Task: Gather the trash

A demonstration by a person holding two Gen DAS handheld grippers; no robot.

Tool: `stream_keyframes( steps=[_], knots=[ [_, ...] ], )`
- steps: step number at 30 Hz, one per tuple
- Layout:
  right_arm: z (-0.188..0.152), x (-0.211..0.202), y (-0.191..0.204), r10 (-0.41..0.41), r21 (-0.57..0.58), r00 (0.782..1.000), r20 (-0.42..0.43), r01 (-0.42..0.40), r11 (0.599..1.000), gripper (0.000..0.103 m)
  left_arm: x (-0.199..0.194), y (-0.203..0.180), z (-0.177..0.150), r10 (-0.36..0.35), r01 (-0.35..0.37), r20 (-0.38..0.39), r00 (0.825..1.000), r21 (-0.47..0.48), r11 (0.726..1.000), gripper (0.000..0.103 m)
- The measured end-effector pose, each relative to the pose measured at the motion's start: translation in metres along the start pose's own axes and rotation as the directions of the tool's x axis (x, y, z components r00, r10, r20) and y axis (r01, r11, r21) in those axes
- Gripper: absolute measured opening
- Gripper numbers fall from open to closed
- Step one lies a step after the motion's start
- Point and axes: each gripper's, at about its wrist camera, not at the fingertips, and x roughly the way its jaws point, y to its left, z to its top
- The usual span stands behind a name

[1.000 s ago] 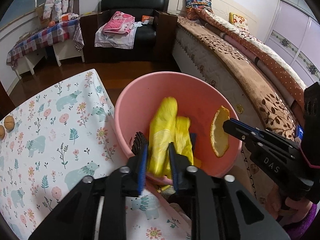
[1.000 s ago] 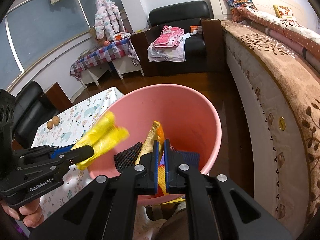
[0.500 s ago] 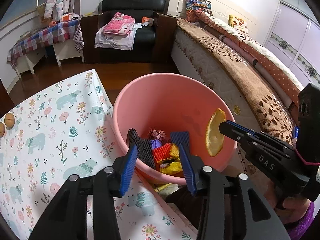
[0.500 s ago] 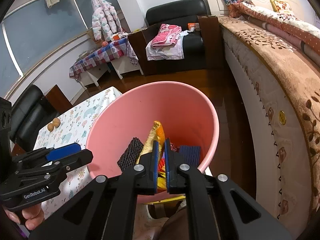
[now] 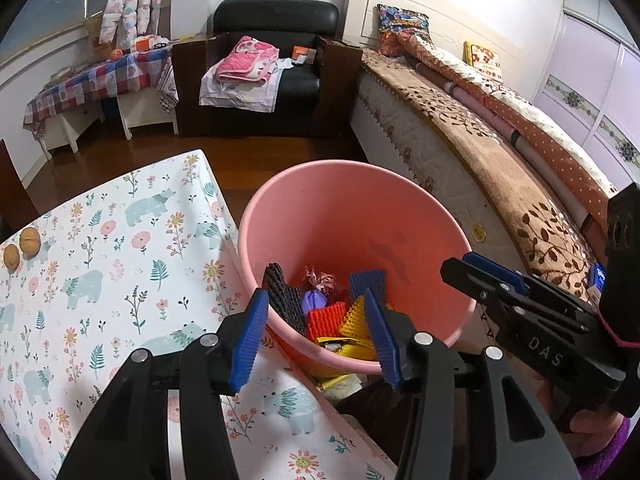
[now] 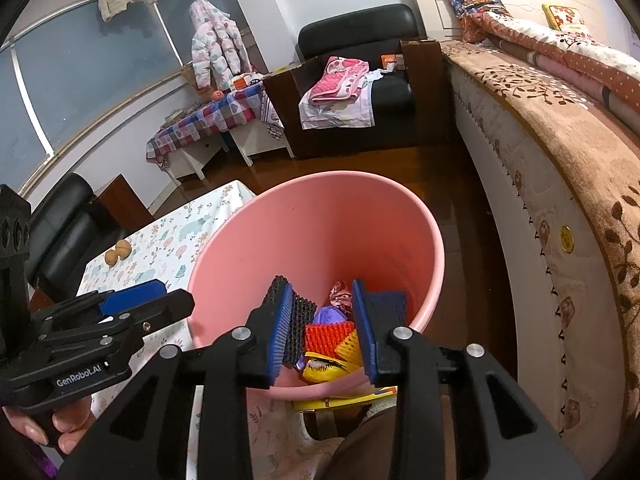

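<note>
Trash's all in the pink bucket (image 5: 320,216) now, foam nets and wrappers (image 6: 328,336) piled at the bottom, right off the floral tabletop (image 5: 100,272) edge. Both left gripper (image 5: 316,336) and right gripper (image 6: 322,332) hang over it, fingers spreading apart, nothing between them.

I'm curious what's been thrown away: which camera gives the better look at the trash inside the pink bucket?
The right wrist view: it looks deeper into the pink bucket, showing the trash between its fingers: black, red and yellow mesh pieces and wrappers. The left wrist view shows the same pile, partly hidden by the near rim.
</note>
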Motion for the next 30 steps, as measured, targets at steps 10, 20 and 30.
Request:
stream_keyframes(
  steps=[10,20,30],
  knots=[
    [-0.003,-0.01,0.016,-0.002,-0.058,1.0,0.031,0.004,0.998,0.032,-0.01,0.004,-0.002,0.012,-0.011,0.031,0.999,-0.011,1.0,0.051],
    [-0.009,-0.019,0.036,-0.007,-0.105,0.998,0.056,0.013,0.994,0.032,-0.022,0.011,-0.002,0.024,-0.022,0.069,0.997,-0.027,0.999,0.052],
    [-0.014,-0.032,0.051,-0.022,-0.135,0.996,0.088,0.034,0.99,0.032,-0.037,0.018,-0.008,0.035,-0.03,0.108,0.994,-0.043,0.999,0.052]
  ],
)
